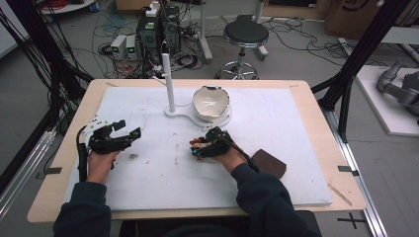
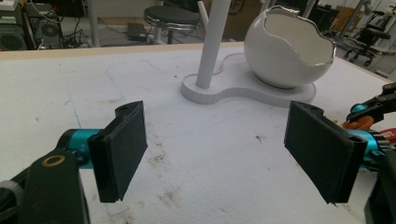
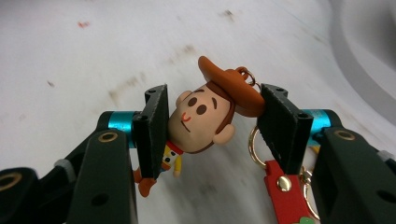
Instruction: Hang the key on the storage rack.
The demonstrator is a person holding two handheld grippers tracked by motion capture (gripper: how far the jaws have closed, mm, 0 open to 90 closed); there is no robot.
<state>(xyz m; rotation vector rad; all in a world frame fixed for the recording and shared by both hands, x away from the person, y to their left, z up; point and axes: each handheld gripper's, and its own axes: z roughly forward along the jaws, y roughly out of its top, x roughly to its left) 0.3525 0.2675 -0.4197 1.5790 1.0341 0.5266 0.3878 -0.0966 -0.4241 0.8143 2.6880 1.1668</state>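
Two hands come in from the bottom of the high view, each holding tongs low over the white worktop (image 1: 276,148). The left tongs (image 1: 127,129) sit near the left edge with jaws spread and nothing between them. The right tongs (image 1: 196,148) lie near the middle, pointing left; small red and orange bits show at their tip, too small to make out from here. A brown block (image 1: 269,164) is partly covered by the right sleeve. Behind stand a white post (image 1: 168,81) and a cracked-egg bowl (image 1: 211,102) on one shared white base.

Seen along the left tongs (image 2: 215,154), both black jaws stand wide apart over bare, stained worktop, gripping nothing. The post (image 2: 212,44) is cut off by the top edge; the egg bowl (image 2: 287,46) sits to its right. At the right edge the other tongs poke in, mostly cut off.

Seen along the right tongs (image 3: 212,126), the jaws are partly closed on a cowboy figure keychain (image 3: 201,119), pressing its head and brown hat from both sides. Its body is largely hidden behind the left jaw, and the red strap (image 3: 285,191) with gold rings runs out of the bottom edge. The surface behind is blurred.
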